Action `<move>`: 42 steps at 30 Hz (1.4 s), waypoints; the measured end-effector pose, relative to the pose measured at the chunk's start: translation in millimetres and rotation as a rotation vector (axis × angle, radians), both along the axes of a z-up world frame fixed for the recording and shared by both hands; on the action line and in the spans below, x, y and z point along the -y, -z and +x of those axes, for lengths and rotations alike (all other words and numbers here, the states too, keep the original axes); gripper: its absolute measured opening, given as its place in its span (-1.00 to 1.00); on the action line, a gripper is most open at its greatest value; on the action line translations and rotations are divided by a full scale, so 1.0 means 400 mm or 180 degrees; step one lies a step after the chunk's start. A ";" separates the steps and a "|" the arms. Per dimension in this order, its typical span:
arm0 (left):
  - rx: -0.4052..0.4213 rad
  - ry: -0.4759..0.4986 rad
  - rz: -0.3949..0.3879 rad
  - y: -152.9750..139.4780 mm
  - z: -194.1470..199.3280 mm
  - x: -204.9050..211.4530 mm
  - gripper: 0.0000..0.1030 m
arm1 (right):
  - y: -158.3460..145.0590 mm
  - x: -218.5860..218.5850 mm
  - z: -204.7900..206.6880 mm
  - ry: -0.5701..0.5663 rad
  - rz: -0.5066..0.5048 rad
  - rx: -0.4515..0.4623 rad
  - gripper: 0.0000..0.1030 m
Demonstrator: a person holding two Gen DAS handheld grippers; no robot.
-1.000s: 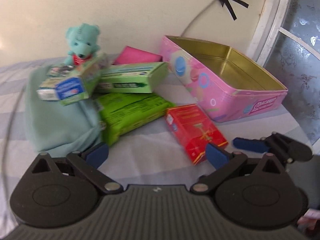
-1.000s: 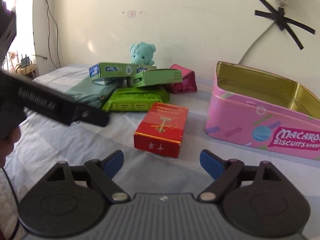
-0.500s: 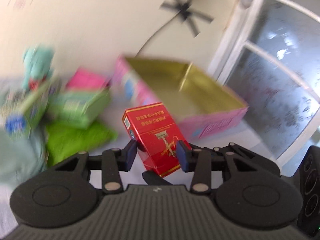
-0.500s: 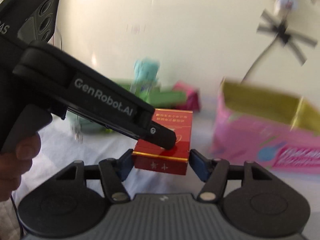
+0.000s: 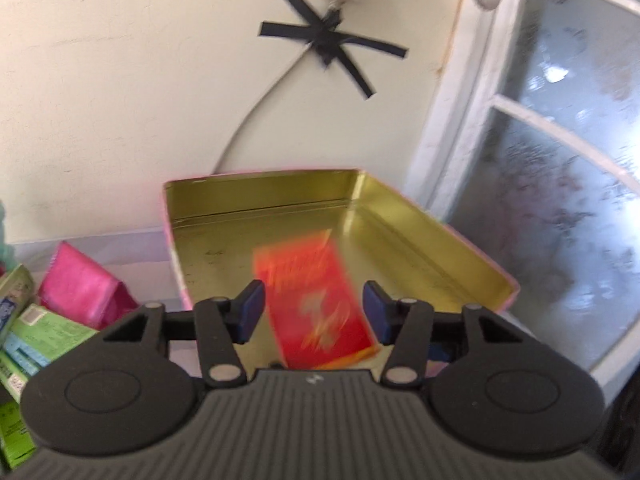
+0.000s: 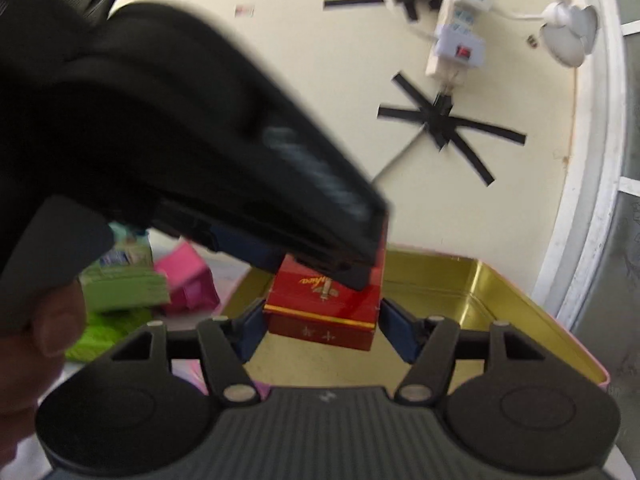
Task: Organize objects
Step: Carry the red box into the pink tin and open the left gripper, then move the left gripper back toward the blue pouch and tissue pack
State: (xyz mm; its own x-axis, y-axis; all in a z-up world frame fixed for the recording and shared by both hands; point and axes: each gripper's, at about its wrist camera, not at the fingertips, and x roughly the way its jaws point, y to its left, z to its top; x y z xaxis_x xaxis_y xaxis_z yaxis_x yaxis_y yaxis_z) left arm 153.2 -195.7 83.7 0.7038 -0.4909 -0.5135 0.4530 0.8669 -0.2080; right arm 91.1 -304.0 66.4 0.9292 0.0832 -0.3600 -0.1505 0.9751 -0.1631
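**Left and right wrist views.** The left gripper (image 5: 314,312) stood narrowly parted, its jaws having just been opening. The red box (image 5: 312,280) lay between its fingers, blurred, with a gap showing on either side, so we read nothing as clamped. Directly ahead of and below this gripper sat the open pink tin (image 5: 400,216), gold inside, and the box appeared over its floor. Off to the gripper's left we saw a pink pouch (image 5: 80,288) and green boxes (image 5: 44,332).

The right gripper (image 6: 320,324) was about half open, its jaws likewise having just been opening. The box's short end faced it, level with the fingertips and just beyond them. Whether the left pad touched the box we could not tell. A person's hand (image 6: 44,320) held the left gripper's handle, up and to the left.
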 end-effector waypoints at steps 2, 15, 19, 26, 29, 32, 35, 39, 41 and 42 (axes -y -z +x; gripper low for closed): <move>-0.0013 0.0012 -0.0143 -0.006 -0.013 -0.032 0.17 | 0.019 -0.010 0.006 0.0020 -0.0014 -0.0067 0.46; 0.0281 -0.0295 -0.0453 -0.057 -0.254 -0.307 0.38 | 0.007 -0.024 -0.187 0.0017 0.0752 0.0154 0.73; 0.0287 -0.0507 -0.0234 -0.001 -0.331 -0.404 0.38 | -0.028 -0.055 -0.216 -0.0243 0.0931 0.0004 0.65; 0.0134 -0.1078 -0.0194 0.082 -0.393 -0.610 0.38 | -0.006 -0.183 -0.201 -0.0736 0.0735 -0.0308 0.46; 0.0119 -0.1456 -0.0041 0.109 -0.381 -0.667 0.38 | -0.001 -0.242 -0.195 -0.0891 0.0654 -0.0408 0.46; 0.0112 -0.1653 -0.0053 0.127 -0.371 -0.709 0.38 | 0.004 -0.305 -0.201 -0.1000 0.0552 -0.0464 0.48; 0.0076 -0.1695 -0.0128 0.141 -0.358 -0.728 0.38 | 0.012 -0.350 -0.203 -0.1055 0.0481 -0.0534 0.48; 0.0079 -0.1643 -0.0130 0.154 -0.354 -0.723 0.39 | 0.025 -0.390 -0.197 -0.1080 0.0392 -0.0613 0.49; 0.0114 -0.1621 -0.0138 0.153 -0.358 -0.724 0.51 | 0.029 -0.400 -0.196 -0.1081 0.0370 -0.0641 0.50; 0.0128 -0.1625 -0.0140 0.156 -0.365 -0.726 0.56 | 0.032 -0.402 -0.194 -0.1078 0.0370 -0.0655 0.51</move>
